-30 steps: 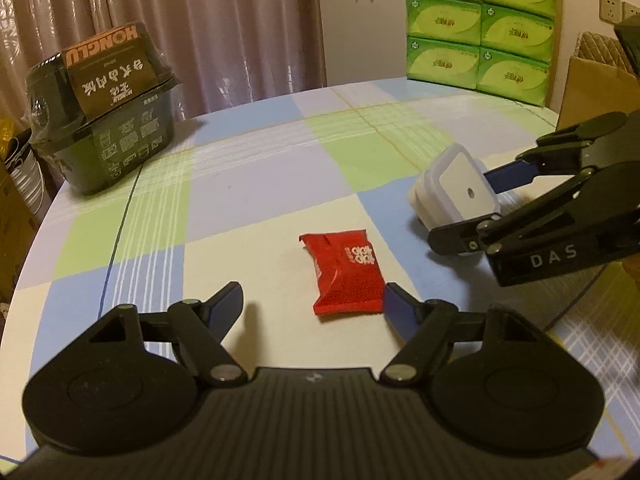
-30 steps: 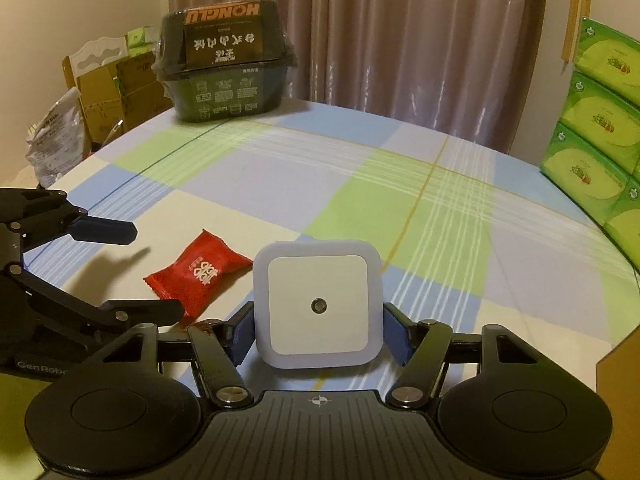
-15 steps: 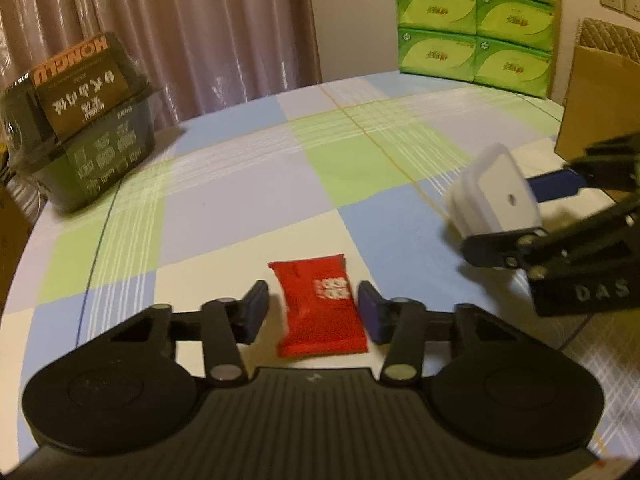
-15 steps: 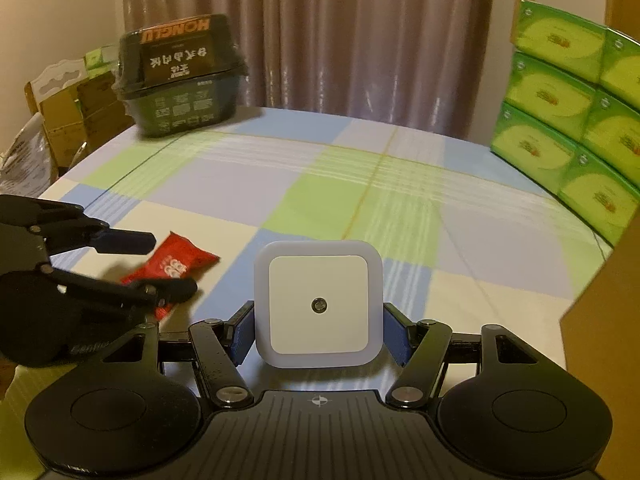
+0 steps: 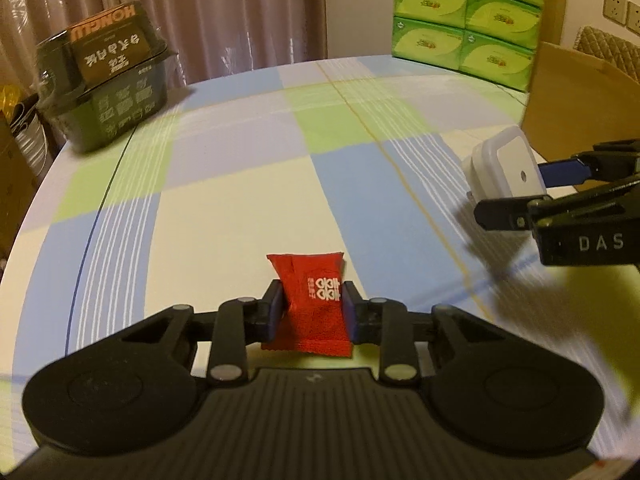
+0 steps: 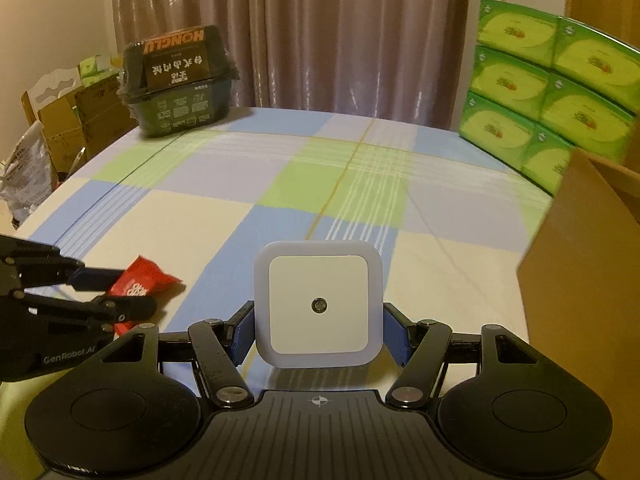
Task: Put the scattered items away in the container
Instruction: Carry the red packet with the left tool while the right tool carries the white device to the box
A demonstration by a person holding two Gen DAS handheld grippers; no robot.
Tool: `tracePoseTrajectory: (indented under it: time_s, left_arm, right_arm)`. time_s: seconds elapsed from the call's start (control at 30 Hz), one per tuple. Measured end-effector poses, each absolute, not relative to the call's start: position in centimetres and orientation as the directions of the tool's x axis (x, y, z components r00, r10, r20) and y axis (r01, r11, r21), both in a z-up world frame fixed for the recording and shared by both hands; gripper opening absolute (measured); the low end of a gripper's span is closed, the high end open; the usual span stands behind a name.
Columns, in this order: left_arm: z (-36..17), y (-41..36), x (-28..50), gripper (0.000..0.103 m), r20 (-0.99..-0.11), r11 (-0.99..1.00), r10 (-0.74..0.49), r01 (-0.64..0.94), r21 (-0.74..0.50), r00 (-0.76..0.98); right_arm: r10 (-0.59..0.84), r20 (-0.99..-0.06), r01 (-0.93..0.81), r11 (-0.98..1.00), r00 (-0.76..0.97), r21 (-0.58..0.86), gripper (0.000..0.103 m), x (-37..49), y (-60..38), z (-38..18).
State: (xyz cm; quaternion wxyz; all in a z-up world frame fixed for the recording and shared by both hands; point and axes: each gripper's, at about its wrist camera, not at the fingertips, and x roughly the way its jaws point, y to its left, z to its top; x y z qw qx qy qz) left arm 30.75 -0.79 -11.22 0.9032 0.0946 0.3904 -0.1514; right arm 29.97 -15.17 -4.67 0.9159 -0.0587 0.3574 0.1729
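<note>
While pinched, red packet (image 5: 311, 305) looks crumpled — white lettering.

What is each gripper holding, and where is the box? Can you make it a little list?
left gripper: shut on red snack packet, low over the table
right gripper: shut on white square night light, lifted off the table
container: cardboard box, at the right edge, beside the right gripper
table: checked cloth in blue, green and cream
in the box so far: cannot tell
</note>
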Motion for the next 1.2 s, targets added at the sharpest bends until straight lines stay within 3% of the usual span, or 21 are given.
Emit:
tracePoseTrajectory:
  time_s: [0.57,1.2]
  left_arm:
    - [-6.2,-2.8,19.0,0.025,-0.744,0.929,-0.231,0.370,0.024,0.627]
    - [-2.9,-4.7,11.7,0.025,-0.729,0.928,-0.261,0.371,-0.011,0.632]
  right_arm:
    - [0.279,-0.666,-0.315,0.947,0.692,0.069,0.062,17.0,-18.3,-1.1]
    - [0.277,-0.614,-0.284,0.955,0.740,0.088,0.062,9.5,-21.2,2.9]
